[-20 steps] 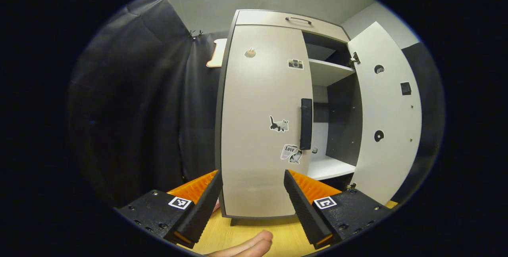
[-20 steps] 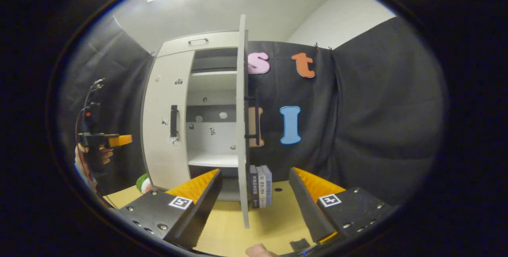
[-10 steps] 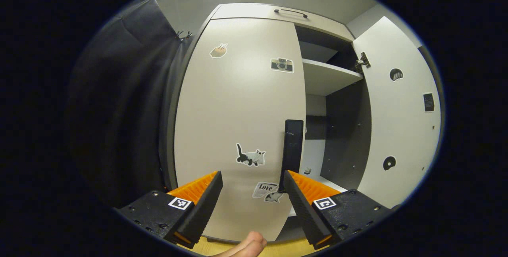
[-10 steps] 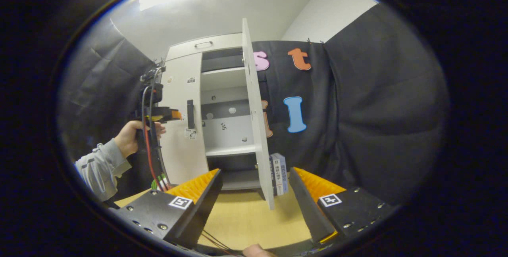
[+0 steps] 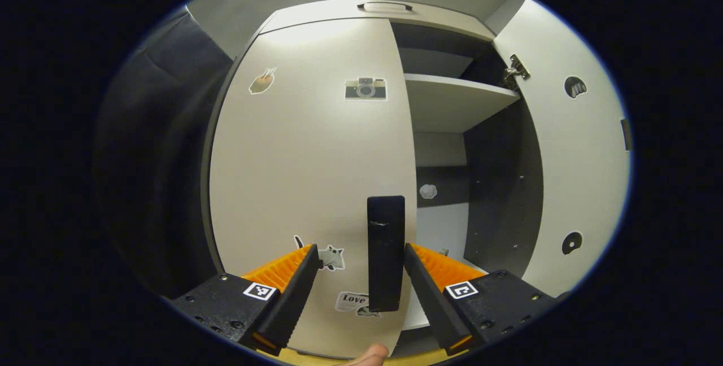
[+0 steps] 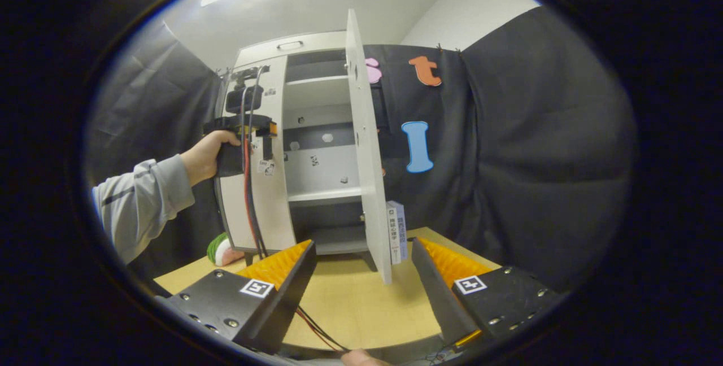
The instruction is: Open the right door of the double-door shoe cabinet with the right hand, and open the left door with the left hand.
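Note:
The pale shoe cabinet's left door (image 5: 305, 157) is closed and carries several stickers. Its black vertical handle (image 5: 386, 253) stands between the fingers of my left gripper (image 5: 359, 253), which is open; the handle is nearer the right finger. The right door (image 5: 570, 157) hangs swung wide open, baring a shelf (image 5: 452, 100). In the right gripper view my right gripper (image 6: 362, 247) is open and empty, back over the table, apart from the open right door (image 6: 367, 157) seen edge-on. A hand holds the left gripper (image 6: 243, 126) at the left door (image 6: 265, 196).
The cabinet stands on a wooden table (image 6: 361, 304). A few books (image 6: 397, 230) stand behind the open right door. A green and pink round object (image 6: 220, 250) lies left of the cabinet. Red and black cables (image 6: 248, 196) hang from the left gripper.
My left gripper has moved in toward the left door until its handle stands between the open fingers. The right gripper has drifted a little; the right door stays open.

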Demonstrator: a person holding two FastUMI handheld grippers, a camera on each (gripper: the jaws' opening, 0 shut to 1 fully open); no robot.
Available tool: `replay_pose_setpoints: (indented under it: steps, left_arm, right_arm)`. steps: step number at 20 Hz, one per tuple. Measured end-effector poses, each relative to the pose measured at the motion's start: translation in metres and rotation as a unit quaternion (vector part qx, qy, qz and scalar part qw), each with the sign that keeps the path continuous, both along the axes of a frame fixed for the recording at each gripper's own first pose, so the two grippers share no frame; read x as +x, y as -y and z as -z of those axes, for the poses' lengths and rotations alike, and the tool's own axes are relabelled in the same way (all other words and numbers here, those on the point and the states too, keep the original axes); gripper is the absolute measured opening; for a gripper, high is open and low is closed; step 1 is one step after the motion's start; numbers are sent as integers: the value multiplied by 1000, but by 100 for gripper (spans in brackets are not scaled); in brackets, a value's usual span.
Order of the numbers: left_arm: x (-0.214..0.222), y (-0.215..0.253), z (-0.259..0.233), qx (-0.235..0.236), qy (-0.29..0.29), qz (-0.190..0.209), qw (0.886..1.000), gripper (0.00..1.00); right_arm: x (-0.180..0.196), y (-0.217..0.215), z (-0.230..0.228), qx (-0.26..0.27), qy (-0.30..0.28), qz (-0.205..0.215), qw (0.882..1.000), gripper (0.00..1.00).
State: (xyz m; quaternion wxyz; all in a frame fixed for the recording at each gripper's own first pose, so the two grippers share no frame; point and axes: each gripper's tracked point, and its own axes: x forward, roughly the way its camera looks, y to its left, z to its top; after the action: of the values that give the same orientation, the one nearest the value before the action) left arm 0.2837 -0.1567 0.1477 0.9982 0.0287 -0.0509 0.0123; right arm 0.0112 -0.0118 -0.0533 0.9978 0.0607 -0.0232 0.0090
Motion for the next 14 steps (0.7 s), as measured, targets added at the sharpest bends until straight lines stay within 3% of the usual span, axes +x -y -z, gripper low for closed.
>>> replay_pose_setpoints:
  steps: [3, 4, 7, 8, 9, 10, 12, 14]
  left_arm:
    - [11, 2, 16, 6, -36, 5, 999, 84]
    - [13, 2, 6, 2, -4, 6, 1000, 82]
    - [16, 9, 9, -11, -18, 3, 1000, 76]
    - [14, 12, 12, 0, -30, 6, 1000, 64]
    - [14, 18, 10, 9, -29, 5, 1000, 60]
    - [16, 19, 13, 16, -38, 1, 999, 43]
    - [16, 18, 12, -3, -38, 1, 999, 30]
    - [15, 17, 14, 4, -42, 7, 999, 24]
  right_arm:
    - [-2, -6, -7, 0, 8, -11, 1000, 100]
    - [-4, -8, -9, -1, 11, -12, 1000, 97]
    - [-6, 2, -14, -7, 15, -9, 1000, 100]
    - [-7, 3, -15, -9, 17, -10, 1000, 100]
    - [-7, 4, -18, -5, 19, -8, 1000, 100]
    - [-7, 7, -19, -1, 20, -5, 1000, 100]
    - [-6, 11, -19, -2, 19, -2, 1000, 97]
    - [-4, 19, -18, 0, 19, 7, 1000, 97]
